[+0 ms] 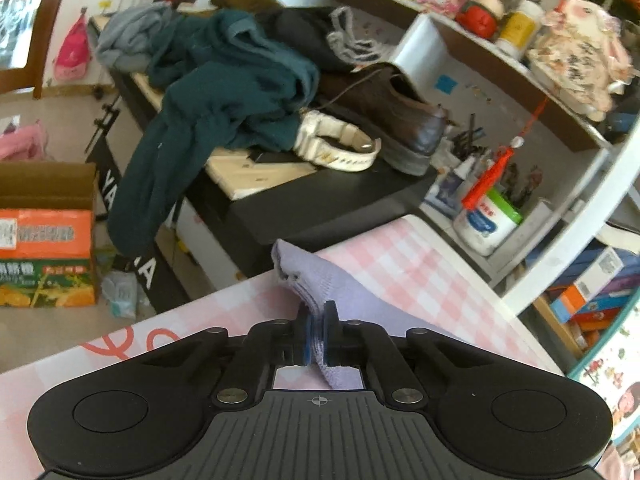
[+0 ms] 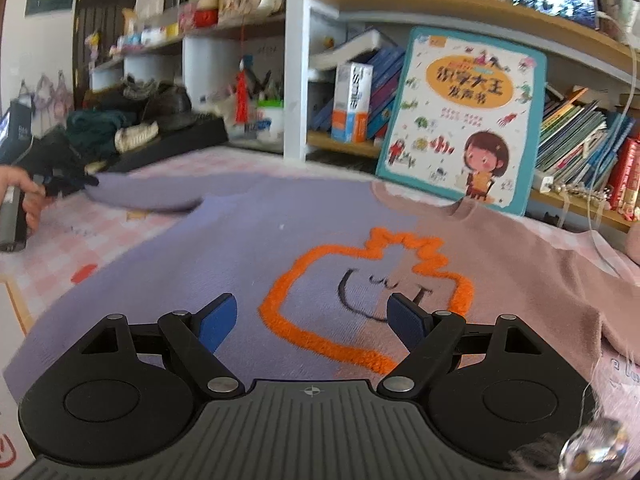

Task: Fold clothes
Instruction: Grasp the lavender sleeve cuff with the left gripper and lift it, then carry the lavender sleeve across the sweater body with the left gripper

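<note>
A lilac and pink sweater with an orange outline drawing lies spread on the pink checked tabletop. My right gripper hovers open just above its chest, blue pads wide apart. My left gripper is shut on the lilac sleeve end, which bunches up from between the pads. In the right wrist view the left gripper shows at far left, held by a hand, with the sleeve stretched out from it.
A black stand behind the table carries dark green clothes, a brown shoe and a white sandal. Shelves with books, a picture book and a white jar line the far side. A cardboard box stands on the floor.
</note>
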